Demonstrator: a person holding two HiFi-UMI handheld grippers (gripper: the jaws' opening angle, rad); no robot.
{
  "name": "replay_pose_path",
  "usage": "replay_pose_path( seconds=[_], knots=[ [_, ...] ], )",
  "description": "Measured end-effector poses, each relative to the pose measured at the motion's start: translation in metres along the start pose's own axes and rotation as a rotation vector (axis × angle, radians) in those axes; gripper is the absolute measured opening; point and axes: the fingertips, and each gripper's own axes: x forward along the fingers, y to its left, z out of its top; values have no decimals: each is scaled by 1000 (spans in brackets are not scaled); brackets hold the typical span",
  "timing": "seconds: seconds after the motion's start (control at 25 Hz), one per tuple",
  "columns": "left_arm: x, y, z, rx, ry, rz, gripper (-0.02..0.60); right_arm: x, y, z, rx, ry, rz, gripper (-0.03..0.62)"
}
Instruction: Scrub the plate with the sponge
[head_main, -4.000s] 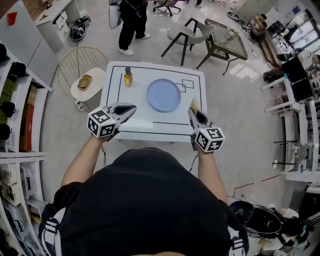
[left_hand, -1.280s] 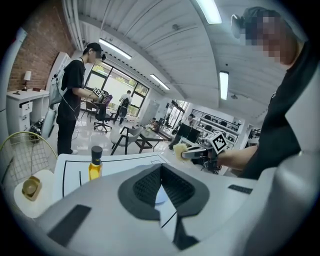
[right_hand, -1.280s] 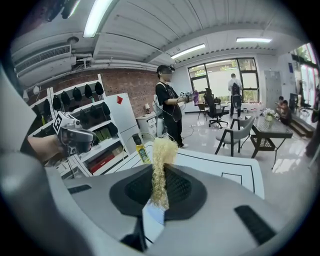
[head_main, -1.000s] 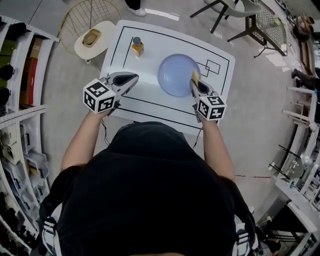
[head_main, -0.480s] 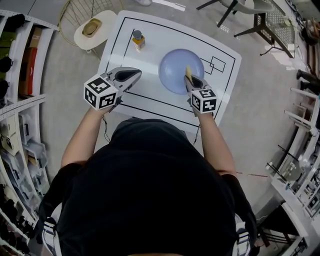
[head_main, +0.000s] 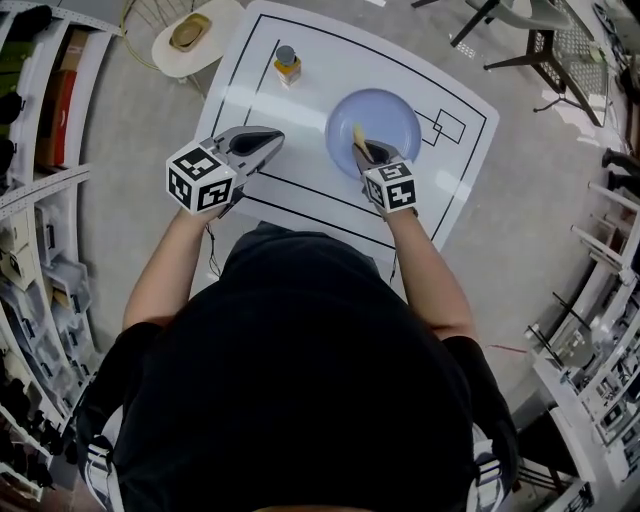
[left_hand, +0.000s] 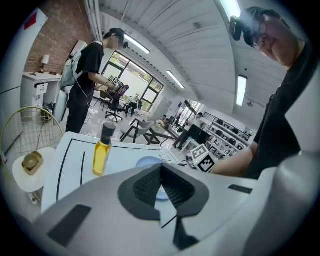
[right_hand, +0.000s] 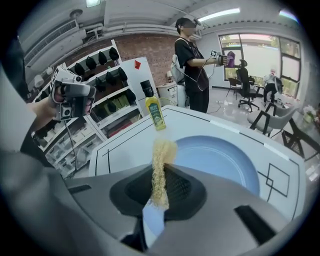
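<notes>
A pale blue plate (head_main: 385, 112) (right_hand: 227, 160) lies on the white table (head_main: 300, 100), right of its middle. My right gripper (head_main: 364, 147) (right_hand: 160, 175) is over the plate's near left part, shut on a yellow sponge (head_main: 358, 136) (right_hand: 161, 167) that sticks out past the fingertips, its end over the plate's left rim. My left gripper (head_main: 262, 142) (left_hand: 161, 186) hovers over the table's near left, apart from the plate, its jaws closed with nothing between them. In the left gripper view the plate (left_hand: 149, 162) shows small beyond the jaws.
A bottle of yellow liquid (head_main: 287, 63) (left_hand: 102, 153) (right_hand: 155, 113) stands at the table's far left. Black lines mark the tabletop, with two small rectangles (head_main: 442, 127) right of the plate. A round stool (head_main: 190, 37) stands left of the table, shelves (head_main: 30, 150) further left. A person (right_hand: 192, 60) stands beyond.
My right gripper has carried the sponge leftward, from the plate's right edge to over its near left part. The left gripper has stayed in place.
</notes>
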Motion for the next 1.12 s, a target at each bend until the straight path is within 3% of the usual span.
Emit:
replay_pose_path(
  seconds=[0.64,1.12],
  knots=[
    [4,8,-20,-49,20,19,8,42,1,-39,-57,139,63,37],
    [4,12,-24,-57,24,24,8,49,3,-46,-66,159,69,37]
  ],
)
